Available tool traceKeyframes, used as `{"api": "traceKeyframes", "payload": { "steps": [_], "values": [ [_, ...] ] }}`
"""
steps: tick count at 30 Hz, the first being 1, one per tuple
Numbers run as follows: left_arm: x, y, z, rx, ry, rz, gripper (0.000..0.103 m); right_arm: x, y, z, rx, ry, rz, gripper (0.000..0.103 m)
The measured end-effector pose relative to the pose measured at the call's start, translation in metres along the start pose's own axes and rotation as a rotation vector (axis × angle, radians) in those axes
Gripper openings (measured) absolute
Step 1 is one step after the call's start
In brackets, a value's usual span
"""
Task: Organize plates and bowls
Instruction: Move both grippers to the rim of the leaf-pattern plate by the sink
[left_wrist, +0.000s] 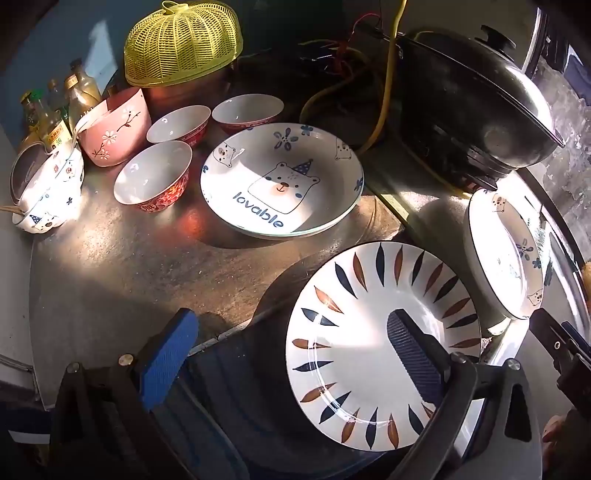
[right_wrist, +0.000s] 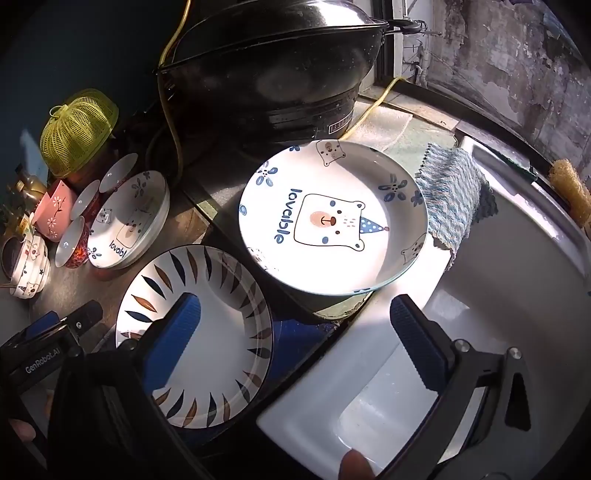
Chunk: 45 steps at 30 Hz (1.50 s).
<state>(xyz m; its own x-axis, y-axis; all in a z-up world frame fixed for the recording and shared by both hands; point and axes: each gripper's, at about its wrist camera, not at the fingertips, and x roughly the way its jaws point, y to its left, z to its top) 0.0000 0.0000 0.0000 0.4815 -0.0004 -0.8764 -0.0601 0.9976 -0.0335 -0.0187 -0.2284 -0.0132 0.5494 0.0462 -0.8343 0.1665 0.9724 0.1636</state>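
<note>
A leaf-pattern plate (left_wrist: 369, 350) lies at the counter's front edge; it also shows in the right wrist view (right_wrist: 207, 332). My left gripper (left_wrist: 291, 354) is open, its right finger over the plate and its left finger off the rim. A bear "lovable" plate (left_wrist: 280, 181) sits on another plate further back. A second bear plate (right_wrist: 332, 221) rests by the sink edge; it also shows in the left wrist view (left_wrist: 506, 254). My right gripper (right_wrist: 295, 339) is open and empty just in front of it. Three red-patterned bowls (left_wrist: 153, 181), a pink bowl (left_wrist: 118, 129) and stacked bear bowls (left_wrist: 48, 192) stand at the left.
A black wok with lid (right_wrist: 273, 62) stands behind the plates. A yellow mesh food cover (left_wrist: 181, 44), bottles (left_wrist: 55, 107) and a yellow cable (left_wrist: 388, 74) are at the back. A white sink (right_wrist: 498, 295), a blue cloth (right_wrist: 450, 195) and a sponge (right_wrist: 569, 188) are on the right.
</note>
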Motion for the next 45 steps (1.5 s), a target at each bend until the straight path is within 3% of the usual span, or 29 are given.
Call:
{"api": "traceKeyframes", "payload": {
  "steps": [30, 45],
  "values": [
    [0.0050, 0.0004, 0.0050, -0.014, 0.054, -0.044, 0.103, -0.0018, -0.0017, -0.0028, 0.039, 0.002, 0.021, 0.103],
    [0.0044, 0.0005, 0.0046, 0.002, 0.039, -0.021, 0.103, -0.0008, -0.0060, -0.0023, 0.059, 0.003, 0.046, 0.103]
  ]
}}
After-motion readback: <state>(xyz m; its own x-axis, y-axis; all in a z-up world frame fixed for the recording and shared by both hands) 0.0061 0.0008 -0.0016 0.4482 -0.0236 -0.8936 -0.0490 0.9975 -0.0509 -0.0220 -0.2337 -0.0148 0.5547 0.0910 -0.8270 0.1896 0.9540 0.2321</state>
